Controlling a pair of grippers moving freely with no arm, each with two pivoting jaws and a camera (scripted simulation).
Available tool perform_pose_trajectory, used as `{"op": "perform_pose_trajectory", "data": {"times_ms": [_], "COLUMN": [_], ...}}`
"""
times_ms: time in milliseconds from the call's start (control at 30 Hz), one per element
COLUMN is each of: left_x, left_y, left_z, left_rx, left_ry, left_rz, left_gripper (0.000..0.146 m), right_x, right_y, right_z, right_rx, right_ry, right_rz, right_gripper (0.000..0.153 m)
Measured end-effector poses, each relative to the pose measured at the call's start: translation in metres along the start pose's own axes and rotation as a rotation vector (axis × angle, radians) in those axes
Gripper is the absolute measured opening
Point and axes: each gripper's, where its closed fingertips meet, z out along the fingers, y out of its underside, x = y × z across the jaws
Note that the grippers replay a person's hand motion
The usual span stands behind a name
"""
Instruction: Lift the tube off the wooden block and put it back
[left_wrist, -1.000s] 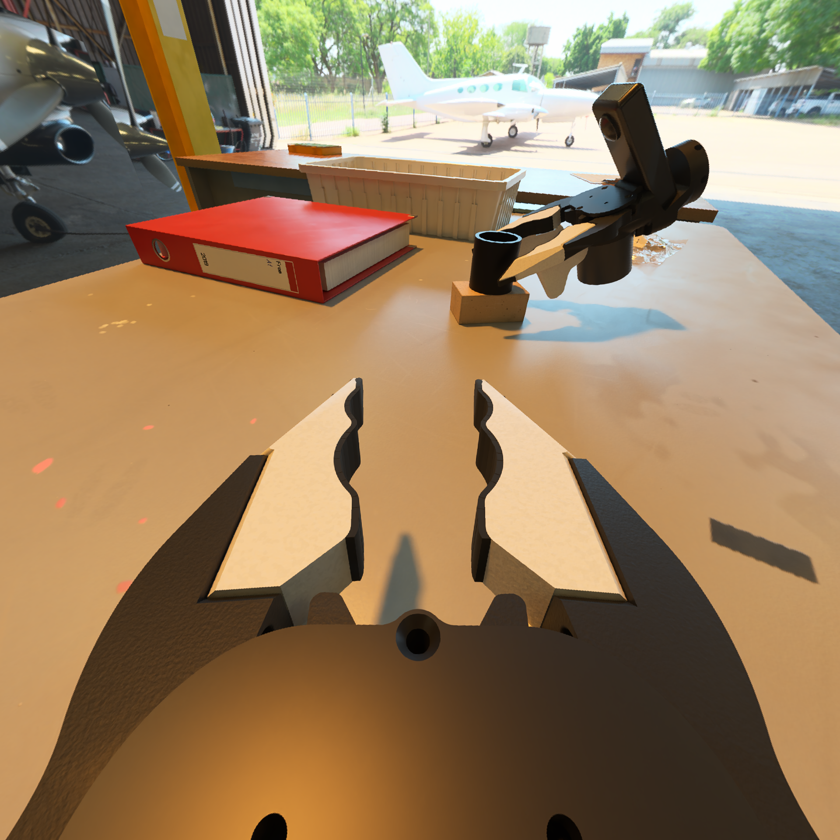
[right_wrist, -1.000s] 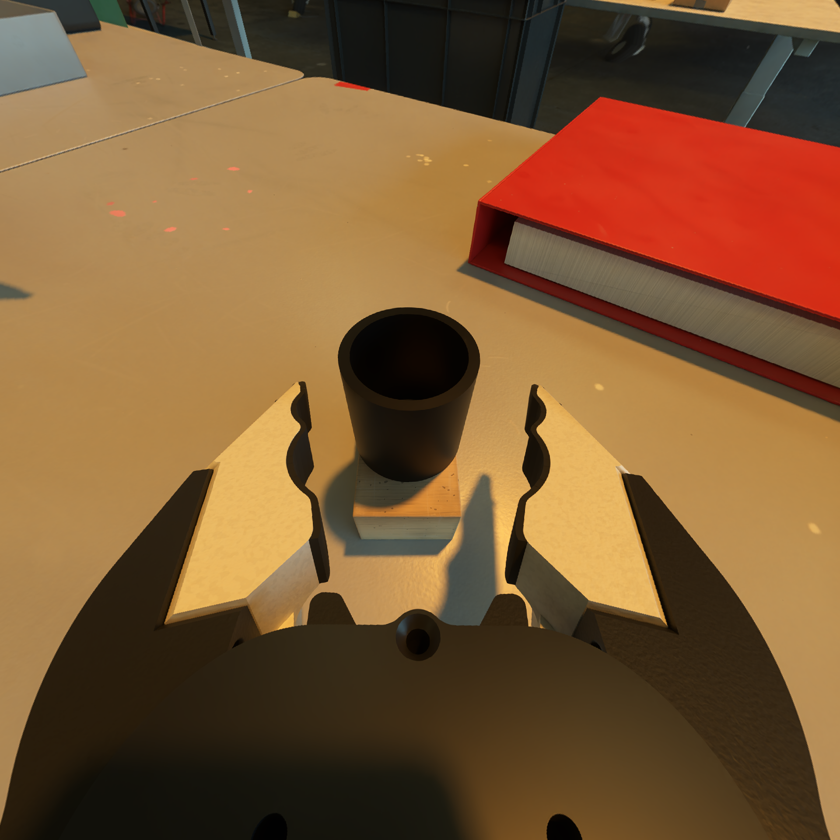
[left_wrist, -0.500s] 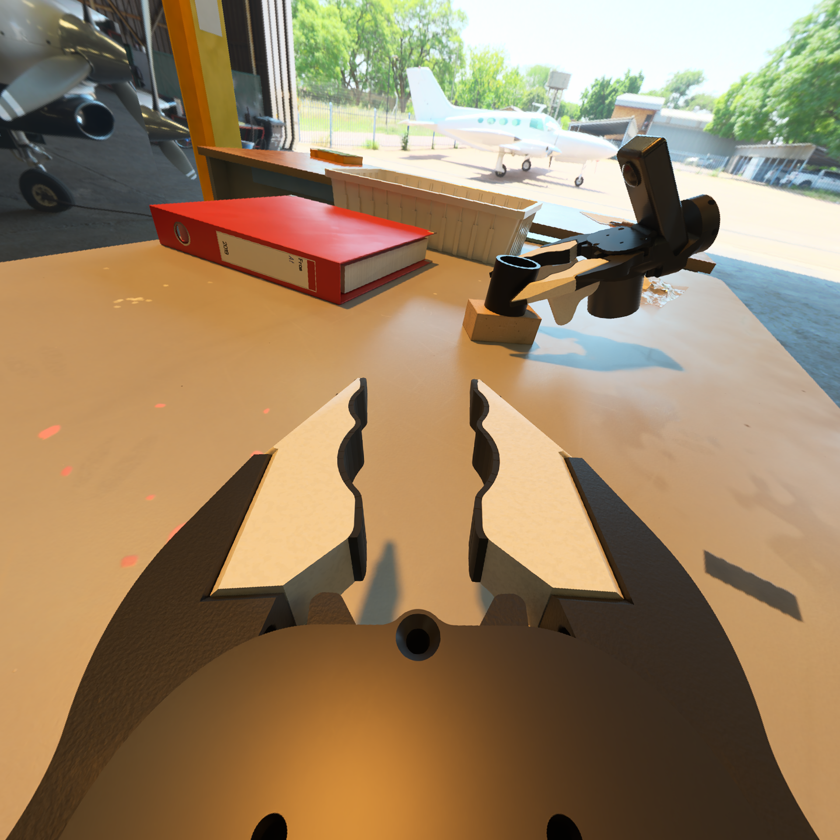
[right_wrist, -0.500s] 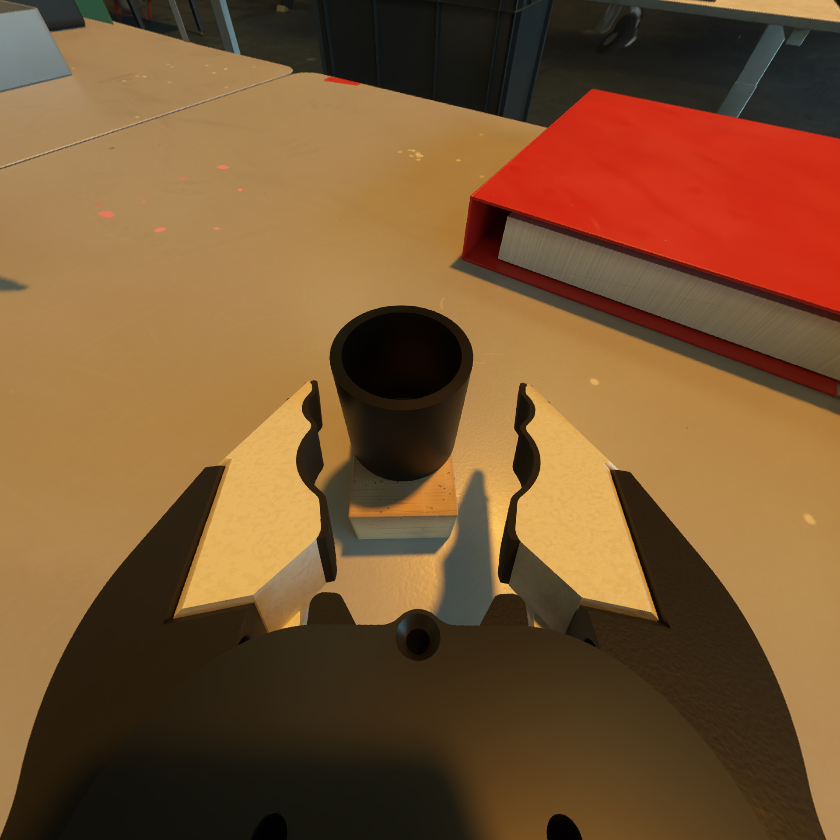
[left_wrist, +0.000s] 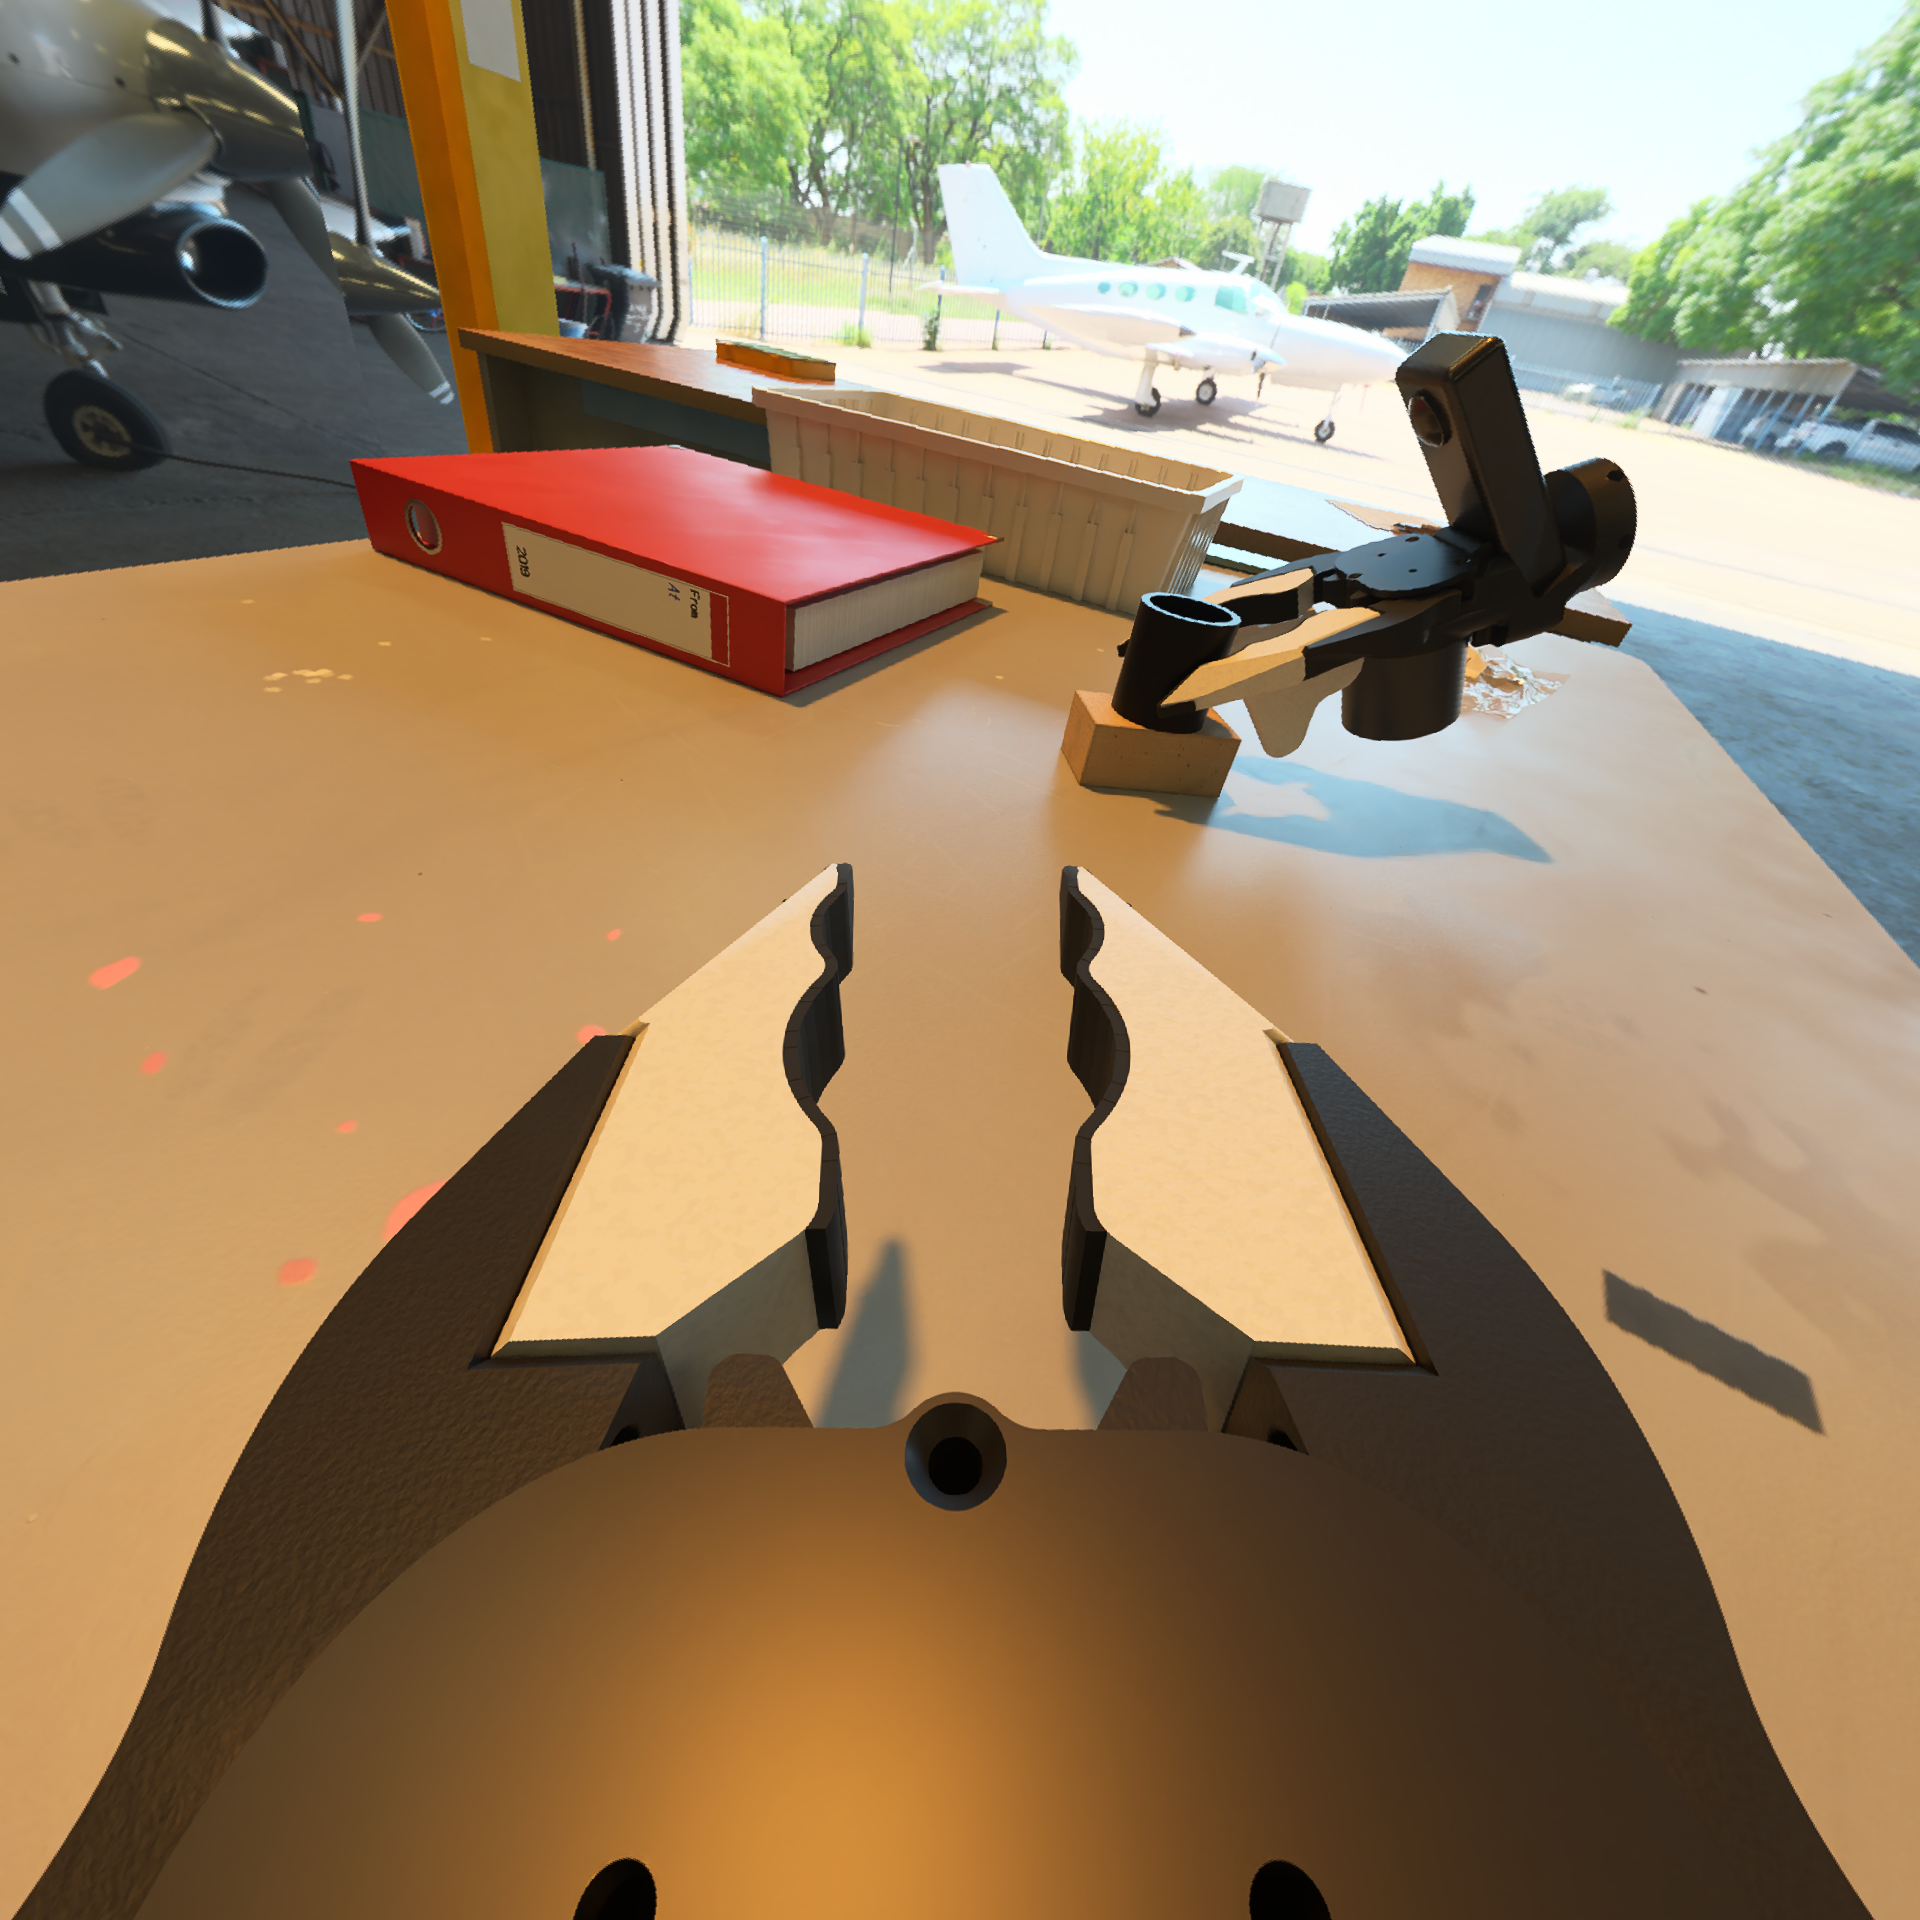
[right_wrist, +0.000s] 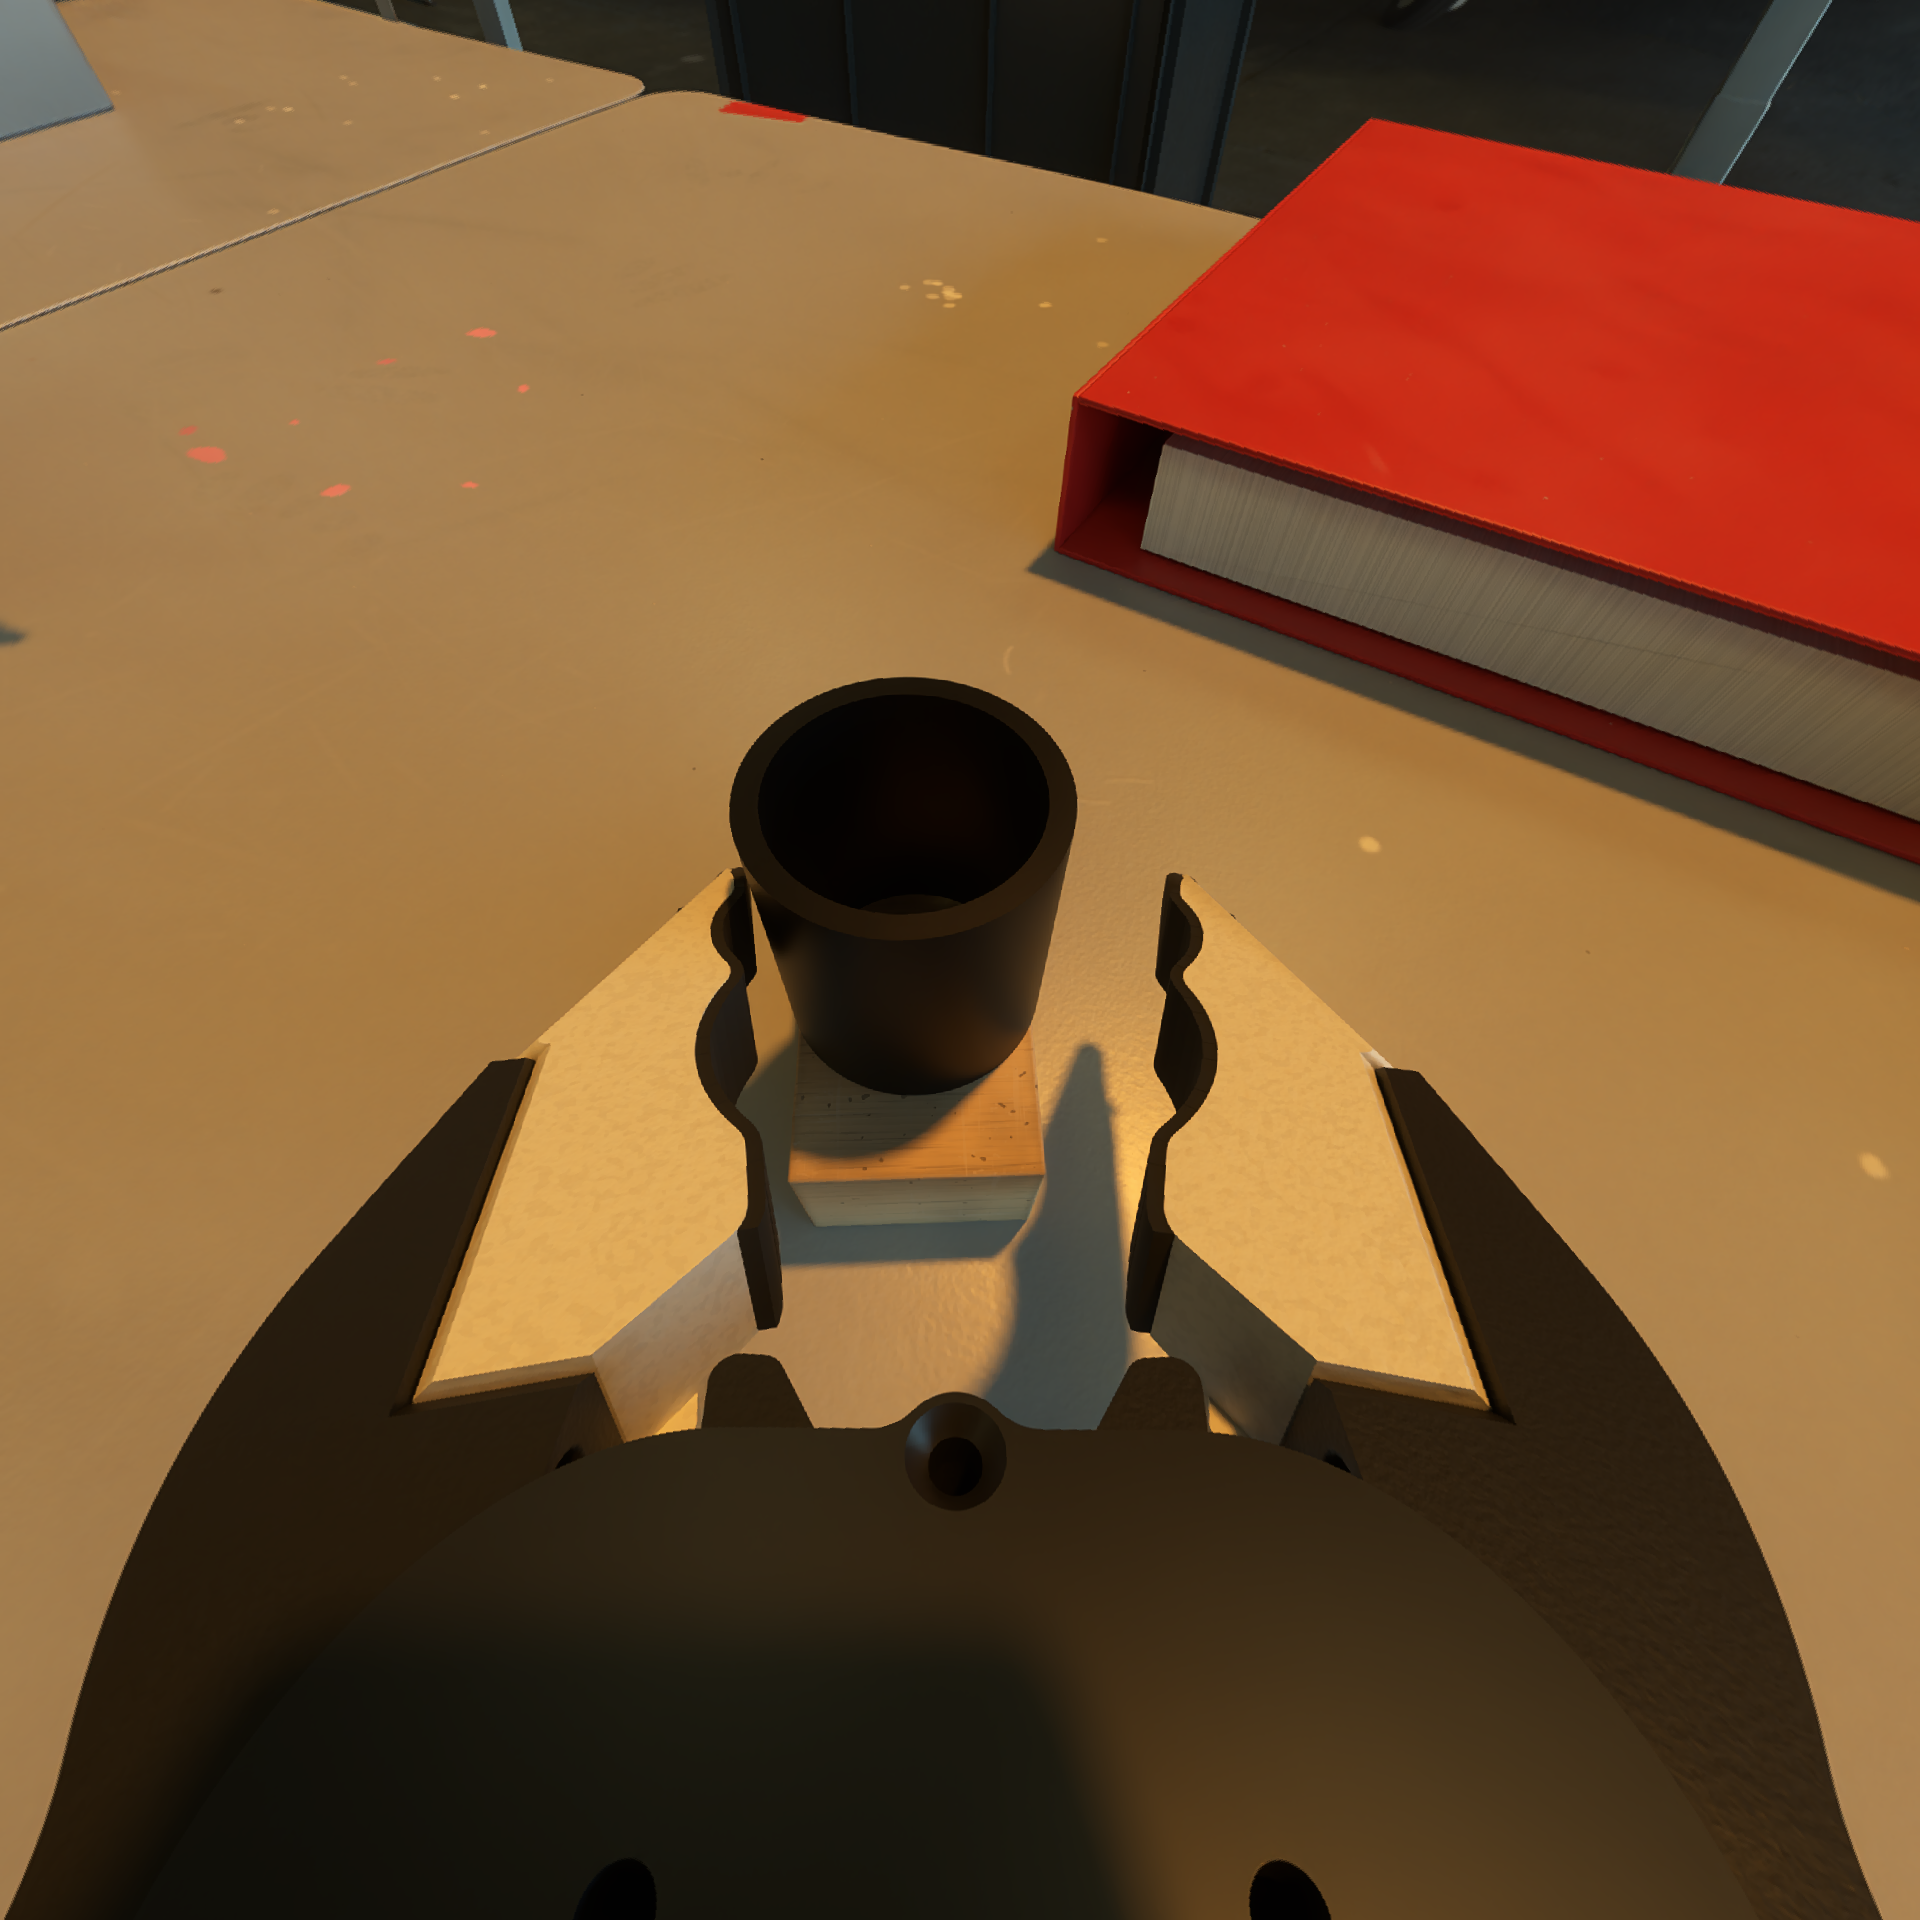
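Observation:
A short black tube (right_wrist: 904, 997) stands upright on a small wooden block (right_wrist: 914, 1174) on the tan table. My right gripper (right_wrist: 954, 883) is open with one finger on each side of the tube. The left finger (right_wrist: 665, 1049) is at the tube's wall and the right finger (right_wrist: 1278, 1070) stands a gap away. In the left wrist view the tube (left_wrist: 1155, 665) and block (left_wrist: 1143, 753) sit at the far right, with the right gripper (left_wrist: 1205, 649) around the tube. My left gripper (left_wrist: 956, 873) is open and empty over bare table, well short of the block.
A red binder (left_wrist: 675, 540) lies flat behind and left of the block; it also shows in the right wrist view (right_wrist: 1558, 364). A white ribbed basket (left_wrist: 997, 488) stands behind the binder. The table's right edge (left_wrist: 1766, 790) runs close to the right gripper.
My right gripper has moved forward so the tube sits between its fingers, and its jaws have narrowed. The left gripper has drifted slightly; the block now looks farther off.

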Motion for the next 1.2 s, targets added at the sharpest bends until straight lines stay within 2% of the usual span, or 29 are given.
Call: {"op": "perform_pose_trajectory", "data": {"times_ms": [500,1200], "left_x": [0.002,0.003], "left_y": [0.005,0.007], "left_z": [0.004,0.005], "left_rx": [-0.037,-0.061], "left_ry": [-0.001,-0.013], "left_rz": [0.025,0.048], "left_gripper": [0.037,0.037], "right_x": [-0.002,-0.009], "right_y": [-0.006,-0.012], "right_z": [-0.006,-0.011], "right_rx": [0.054,0.108], "right_ry": [-0.014,-0.037], "right_rz": [-0.004,-0.040], "right_gripper": [0.071,0.053]}}
